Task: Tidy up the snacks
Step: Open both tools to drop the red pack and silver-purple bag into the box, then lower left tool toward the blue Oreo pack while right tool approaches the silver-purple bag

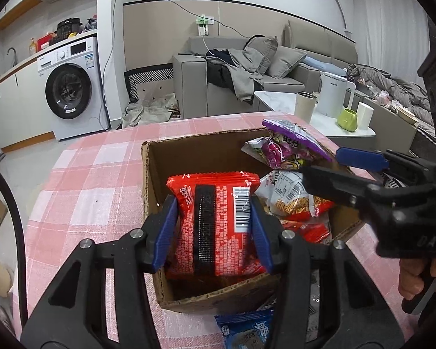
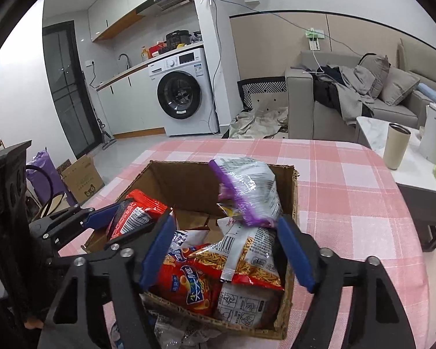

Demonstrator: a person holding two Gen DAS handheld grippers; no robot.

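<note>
An open cardboard box [image 1: 189, 148] [image 2: 165, 174] stands on the pink checked tablecloth. My left gripper [image 1: 212, 226] is shut on a red snack packet [image 1: 215, 221] and holds it upright over the box's left half; the packet also shows in the right wrist view [image 2: 133, 215]. My right gripper [image 2: 226, 250] is open above the box's right side, and a purple and silver packet [image 2: 247, 189] [image 1: 290, 145] lies loose on top of the pile there. Below it are several packets, one with orange sticks [image 2: 247, 258] [image 1: 293, 200].
A blue packet [image 1: 244, 328] lies on the table [image 2: 348, 203] in front of the box. A low white table [image 1: 319, 116] with a kettle, cups and a green mug stands beyond the right edge. A sofa and washing machine are further back.
</note>
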